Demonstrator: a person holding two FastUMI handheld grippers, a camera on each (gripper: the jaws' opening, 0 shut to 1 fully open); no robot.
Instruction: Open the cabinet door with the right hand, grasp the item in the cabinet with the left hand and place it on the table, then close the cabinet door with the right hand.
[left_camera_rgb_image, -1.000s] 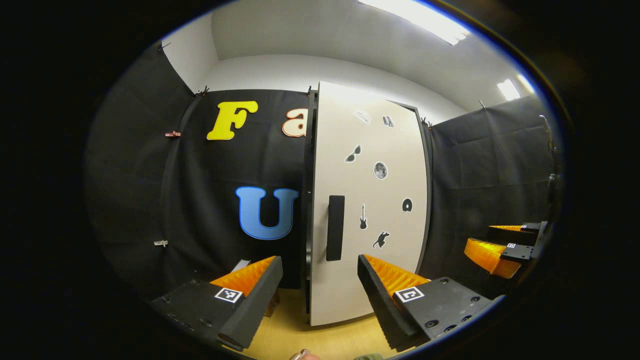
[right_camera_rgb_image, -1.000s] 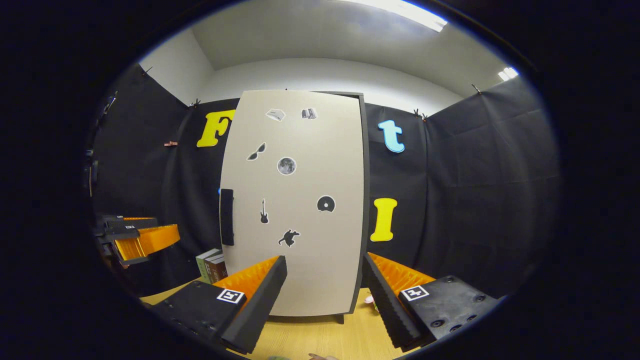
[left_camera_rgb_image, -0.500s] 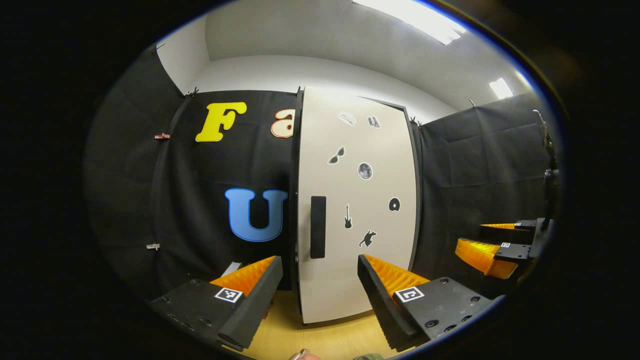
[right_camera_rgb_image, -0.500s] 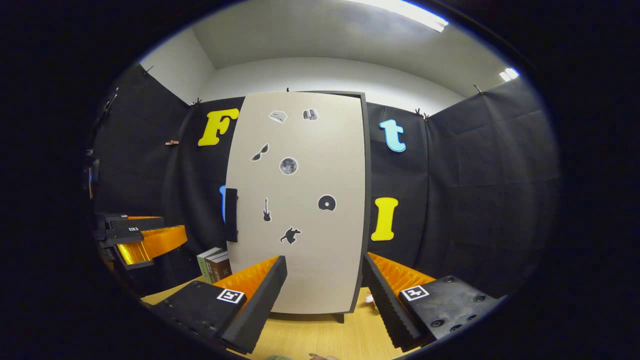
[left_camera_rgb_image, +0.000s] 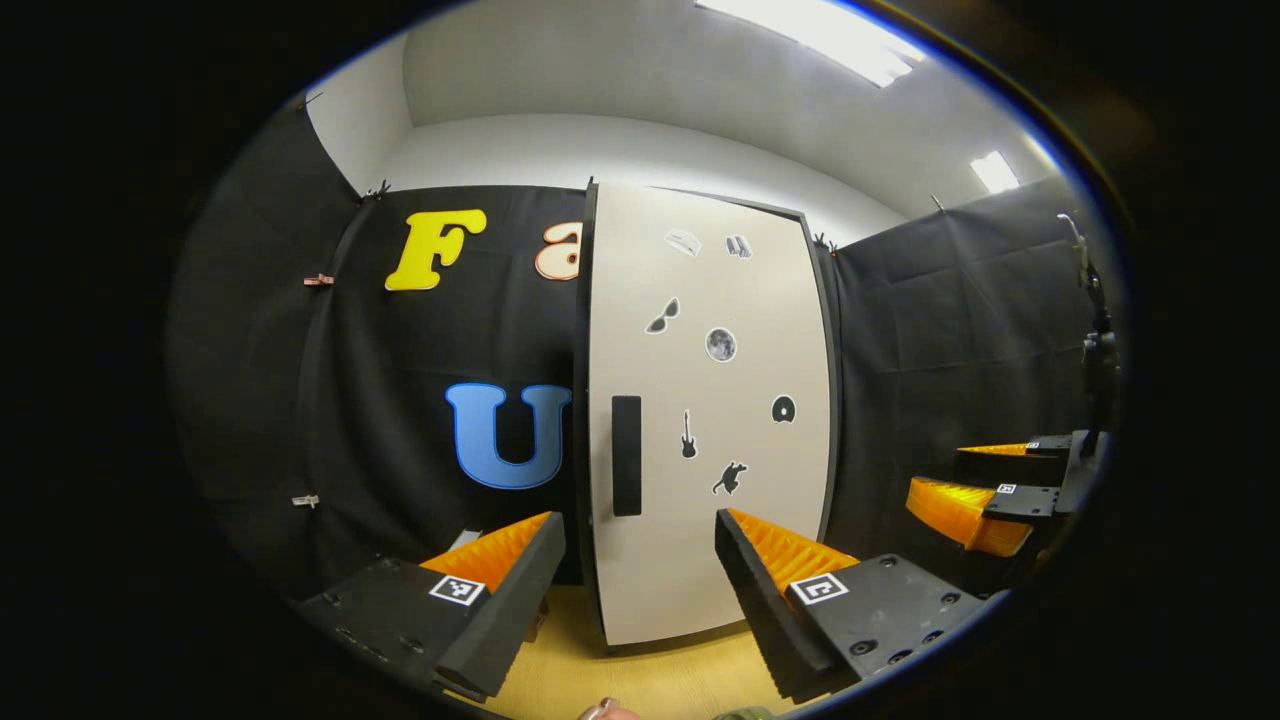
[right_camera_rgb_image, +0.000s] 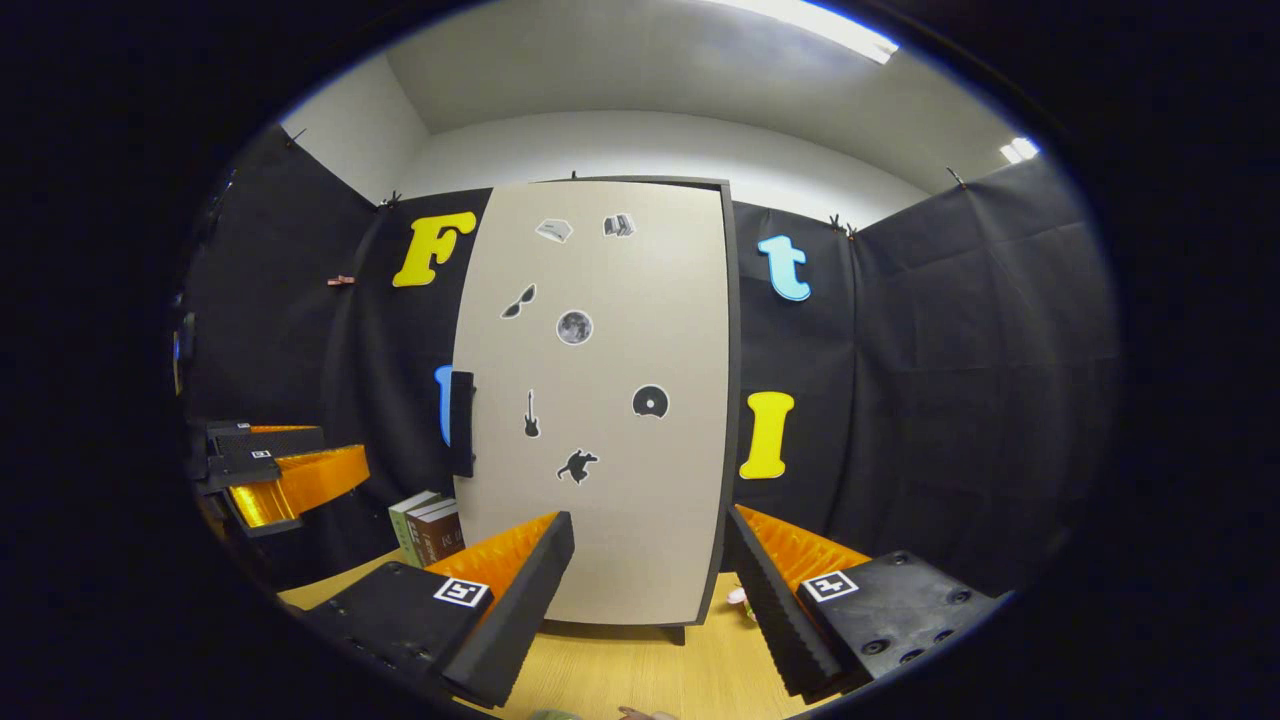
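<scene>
The cabinet door (right_camera_rgb_image: 600, 400) stands closed ahead of the right claw (right_camera_rgb_image: 648, 575), fingers apart and empty; it should reach up-left to the handle (right_camera_rgb_image: 461, 423) and pull outward.

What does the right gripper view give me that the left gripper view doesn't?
Right gripper view: books standing left of the cabinet, and the open left claw at far left. Left gripper view: the open right claw at far right. Both: the stickered cabinet door, apparently shut, its black handle untouched, and the wooden table.
</scene>
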